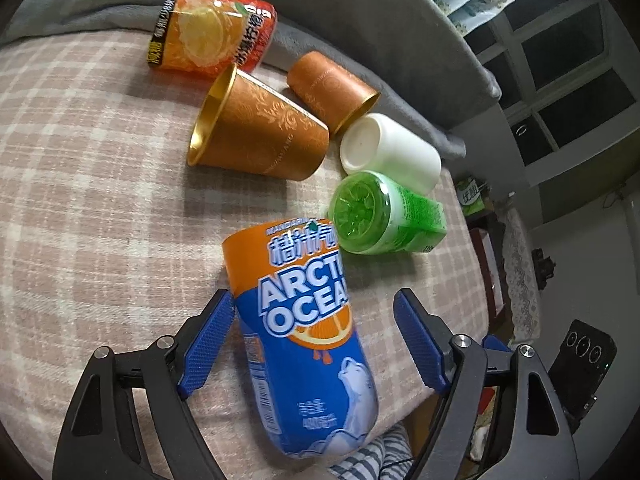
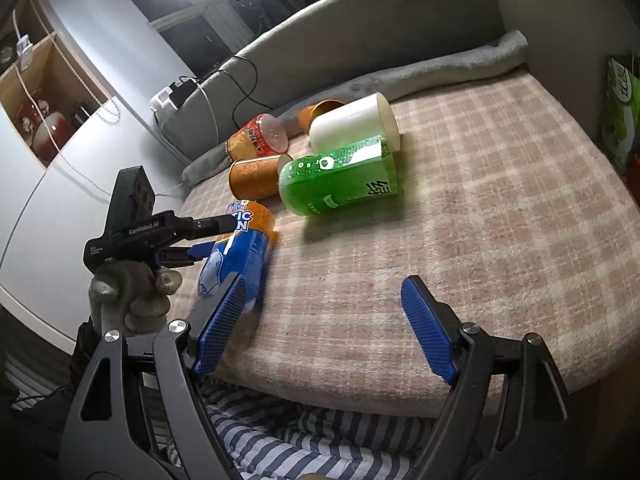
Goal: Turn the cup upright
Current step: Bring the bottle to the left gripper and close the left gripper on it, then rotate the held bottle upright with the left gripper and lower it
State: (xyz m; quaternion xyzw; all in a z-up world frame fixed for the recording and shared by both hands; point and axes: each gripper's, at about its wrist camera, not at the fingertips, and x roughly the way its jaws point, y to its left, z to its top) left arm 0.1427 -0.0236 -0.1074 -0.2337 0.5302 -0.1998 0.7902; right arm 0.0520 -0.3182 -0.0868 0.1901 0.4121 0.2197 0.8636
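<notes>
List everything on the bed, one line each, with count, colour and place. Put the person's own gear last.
Arctic Ocean cup: 1, blue and orange, lying at the near edge, between the left fingers.
Green cup: 1, translucent green, lying just beyond it.
White cup: 1, white, lying behind the green one.
Patterned paper cups: 2, orange-brown with gold rims, lying mid-bed.
Orange-label cup: 1, orange and red, lying by the grey blanket.
Plaid cover: 1, pink and cream, over the bed.
Grey blanket: 1, rolled along the far side.
Left gripper: 1, black, blue fingers, open.
Right gripper: 1, same colours, open, empty.
</notes>
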